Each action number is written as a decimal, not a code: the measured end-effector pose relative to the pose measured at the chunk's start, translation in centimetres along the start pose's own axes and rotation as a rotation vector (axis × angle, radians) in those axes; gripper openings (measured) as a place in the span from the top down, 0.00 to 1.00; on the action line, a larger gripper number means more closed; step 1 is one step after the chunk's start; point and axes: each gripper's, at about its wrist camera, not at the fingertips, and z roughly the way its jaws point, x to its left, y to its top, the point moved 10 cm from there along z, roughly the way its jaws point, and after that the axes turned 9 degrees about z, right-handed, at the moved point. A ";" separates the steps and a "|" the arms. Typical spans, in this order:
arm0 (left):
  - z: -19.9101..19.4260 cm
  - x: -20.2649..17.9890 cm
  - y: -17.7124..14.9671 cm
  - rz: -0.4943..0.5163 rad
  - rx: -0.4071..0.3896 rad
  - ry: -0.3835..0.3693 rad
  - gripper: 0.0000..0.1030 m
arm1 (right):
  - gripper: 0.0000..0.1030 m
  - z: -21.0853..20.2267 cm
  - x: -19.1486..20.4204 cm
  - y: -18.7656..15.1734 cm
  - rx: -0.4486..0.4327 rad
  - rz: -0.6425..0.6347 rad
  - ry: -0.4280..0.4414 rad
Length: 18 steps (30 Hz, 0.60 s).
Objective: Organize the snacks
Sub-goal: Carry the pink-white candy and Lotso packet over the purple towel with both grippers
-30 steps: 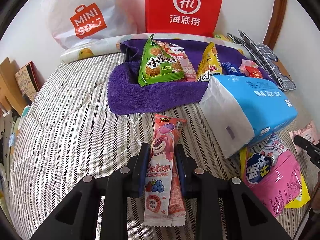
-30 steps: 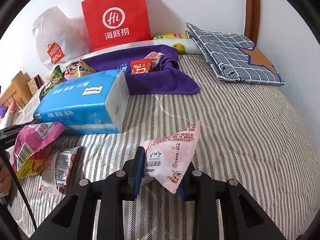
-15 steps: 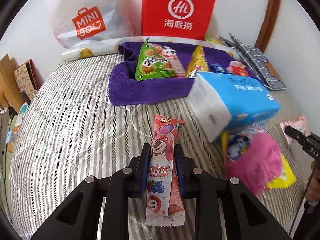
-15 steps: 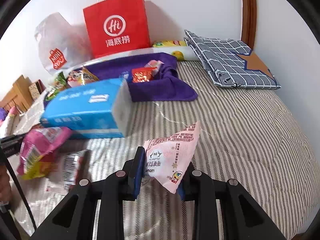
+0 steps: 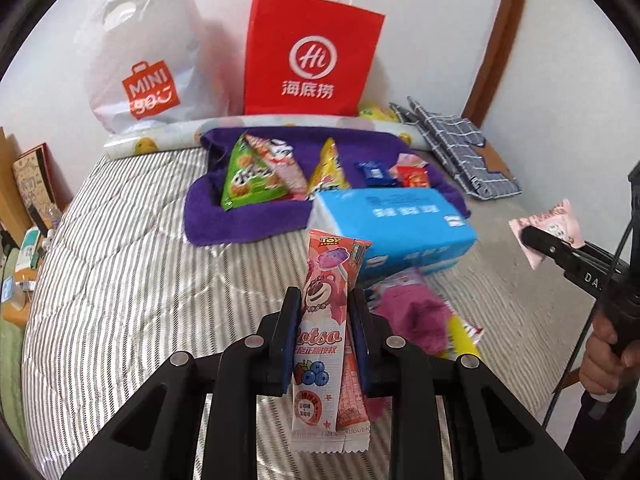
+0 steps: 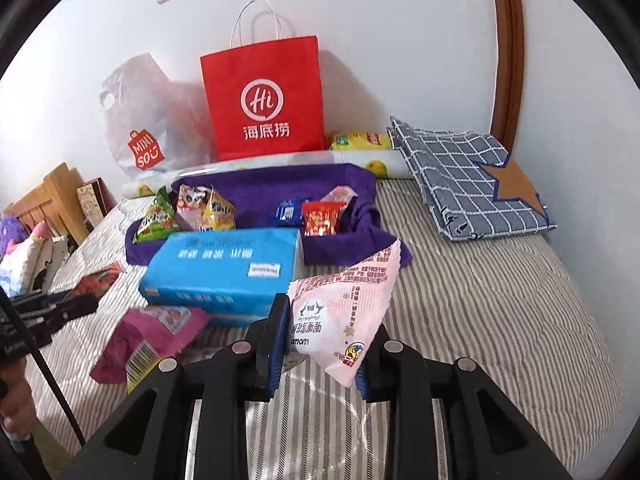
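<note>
My left gripper (image 5: 325,308) is shut on a long pink Lotso candy packet (image 5: 326,320) and holds it above the striped bed. My right gripper (image 6: 322,332) is shut on a pale pink snack packet (image 6: 344,304), also lifted; that packet also shows in the left wrist view (image 5: 550,226). A purple towel (image 5: 244,216) at the back of the bed holds several snacks: a green bag (image 5: 250,176), a yellow bag (image 5: 326,172), a small blue packet (image 5: 374,172) and a red packet (image 5: 414,176).
A blue tissue pack (image 5: 396,220) lies in front of the towel. A magenta snack bag (image 5: 412,316) and a yellow packet lie on the bed. A red paper bag (image 5: 308,60), a white Miniso bag (image 5: 144,64) and a checked cushion (image 6: 468,180) stand behind.
Both grippers have risen and pulled back from the bed with their packets; the towel, tissue pack and bags now look farther and lower in view.
</note>
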 end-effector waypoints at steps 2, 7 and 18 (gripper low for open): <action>0.0 -0.5 0.4 0.006 -0.006 -0.006 0.77 | 0.74 -0.1 0.1 0.5 -0.005 0.009 -0.001; -0.1 -1.6 1.6 0.009 -0.021 -0.033 0.77 | 0.74 -0.3 0.1 1.5 -0.010 0.025 0.005; -0.4 -3.6 5.1 0.031 -0.079 -0.062 0.76 | 0.74 -0.4 0.6 3.7 -0.028 0.020 0.015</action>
